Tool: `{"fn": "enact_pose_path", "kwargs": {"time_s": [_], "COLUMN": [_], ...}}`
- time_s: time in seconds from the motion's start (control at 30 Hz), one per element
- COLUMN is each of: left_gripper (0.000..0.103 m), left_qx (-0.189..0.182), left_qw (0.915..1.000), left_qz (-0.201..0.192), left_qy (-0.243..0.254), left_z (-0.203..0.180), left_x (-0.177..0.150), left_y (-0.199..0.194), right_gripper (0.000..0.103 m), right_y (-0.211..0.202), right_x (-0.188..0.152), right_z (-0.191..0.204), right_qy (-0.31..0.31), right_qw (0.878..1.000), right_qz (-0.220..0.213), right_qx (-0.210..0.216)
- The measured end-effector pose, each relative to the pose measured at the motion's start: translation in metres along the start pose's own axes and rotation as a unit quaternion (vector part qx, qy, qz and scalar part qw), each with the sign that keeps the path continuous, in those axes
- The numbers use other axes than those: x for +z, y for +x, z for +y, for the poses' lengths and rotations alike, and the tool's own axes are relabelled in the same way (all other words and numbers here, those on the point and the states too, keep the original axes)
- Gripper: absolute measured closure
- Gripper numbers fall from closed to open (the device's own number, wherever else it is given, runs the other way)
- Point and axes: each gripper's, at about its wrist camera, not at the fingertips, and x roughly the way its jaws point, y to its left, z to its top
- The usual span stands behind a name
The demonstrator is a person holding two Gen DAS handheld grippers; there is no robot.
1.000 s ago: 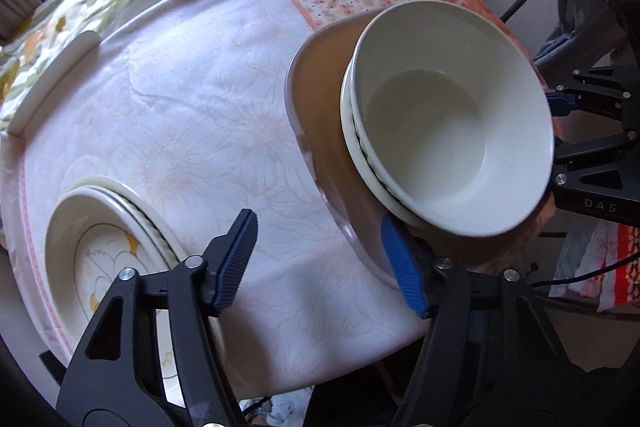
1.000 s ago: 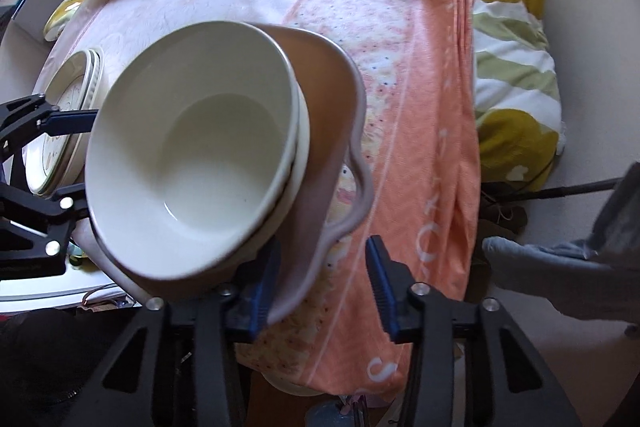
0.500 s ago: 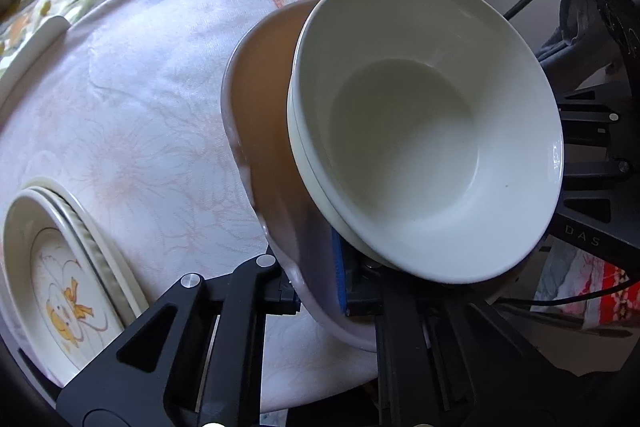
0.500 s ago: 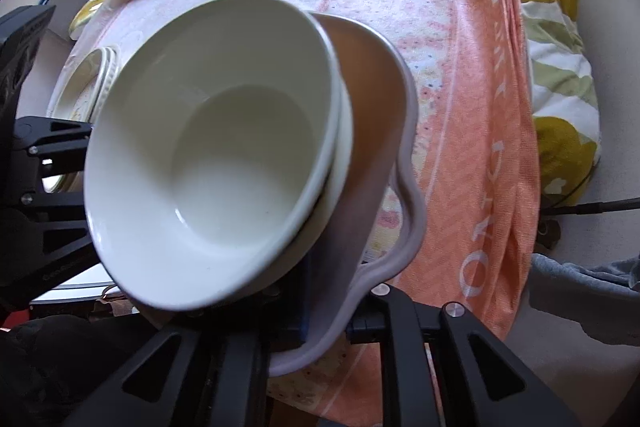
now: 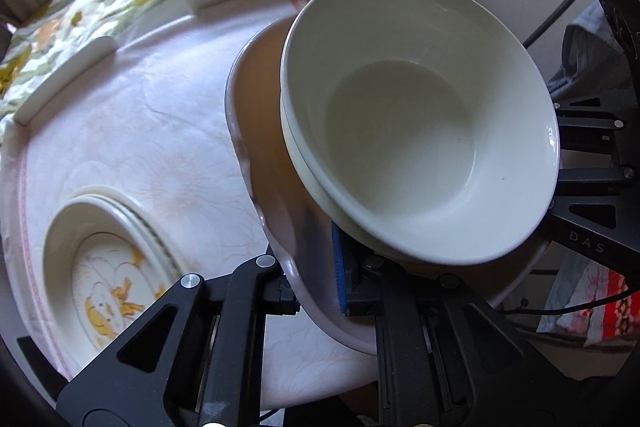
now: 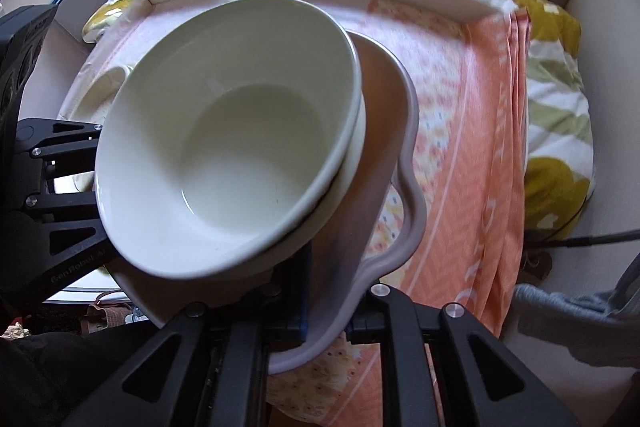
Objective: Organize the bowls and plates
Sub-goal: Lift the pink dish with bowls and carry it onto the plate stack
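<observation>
Bowls (image 5: 416,131), two nested, mouths up and tilted, sit in a pink tray (image 6: 396,163); left claw (image 5: 316,279) and right claw (image 6: 328,291) clamp its rim.

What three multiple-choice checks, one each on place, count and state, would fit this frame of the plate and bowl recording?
1. Where is the stack of patterned plates?
A. On the white cloth, on the left side of the left wrist view
B. Inside the top bowl
C. On the orange cloth

2. How many white bowls sit nested on the tan tray?
A. One
B. Two
C. Four

3. How do the grippers stand?
A. Both open, apart from the tray
B. Only the right one closed
C. Both closed on the tray's rim

Key: 1 A, the plates lie on the white cloth beside the left gripper. 2 B, two rims show, one inside the other. 3 C, the left gripper and the right gripper each pinch the tray's rim between their fingers.
</observation>
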Motion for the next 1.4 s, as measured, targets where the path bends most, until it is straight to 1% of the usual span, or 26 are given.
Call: {"fn": "enact_pose_path", "kwargs": {"time_s": [0.13, 0.27, 0.4, 0.57, 0.67, 0.83, 0.9, 0.97, 1.2, 1.3, 1.4], "left_gripper": [0.093, 0.093, 0.093, 0.093, 0.093, 0.093, 0.093, 0.093, 0.093, 0.093, 0.093], "left_qx": [0.003, 0.009, 0.015, 0.026, 0.031, 0.026, 0.021, 0.020, 0.016, 0.015, 0.022], "left_qw": [0.9998, 0.9993, 0.9988, 0.9982, 0.9985, 0.9990, 0.9991, 0.9991, 0.9993, 0.9996, 0.9996], "left_qz": [-0.015, -0.029, -0.034, -0.029, -0.020, -0.002, 0.002, 0.007, 0.011, 0.004, 0.002], "left_qy": [-0.012, -0.021, -0.033, -0.046, -0.041, -0.037, -0.037, -0.037, -0.031, -0.024, -0.018], "left_z": [0.024, 0.052, 0.091, 0.143, 0.165, 0.192, 0.197, 0.201, 0.205, 0.204, 0.201], "left_x": [-0.004, -0.013, -0.028, -0.051, -0.066, -0.088, -0.098, -0.104, -0.112, -0.114, -0.115], "left_y": [-0.032, -0.059, -0.081, -0.095, -0.092, -0.074, -0.068, -0.061, -0.045, -0.043, -0.041], "right_gripper": [0.091, 0.091, 0.091, 0.090, 0.090, 0.090, 0.090, 0.090, 0.090, 0.089, 0.089], "right_y": [-0.014, -0.025, -0.022, -0.004, 0.013, 0.036, 0.043, 0.051, 0.060, 0.060, 0.061], "right_x": [0.016, 0.033, 0.050, 0.065, 0.066, 0.064, 0.062, 0.061, 0.057, 0.056, 0.056], "right_z": [0.018, 0.058, 0.090, 0.139, 0.163, 0.198, 0.207, 0.218, 0.220, 0.217, 0.225], "right_qy": [-0.010, -0.034, -0.046, -0.040, -0.022, -0.007, -0.006, -0.016, 0.002, 0.007, -0.022], "right_qw": [1.000, 0.999, 0.999, 0.999, 0.999, 0.999, 1.000, 1.000, 1.000, 1.000, 0.999], "right_qz": [-0.014, -0.024, -0.028, -0.016, -0.011, 0.001, 0.005, 0.008, -0.005, -0.012, -0.015], "right_qx": [0.002, -0.003, 0.001, 0.024, 0.037, 0.036, 0.027, 0.004, -0.012, -0.019, -0.044]}}
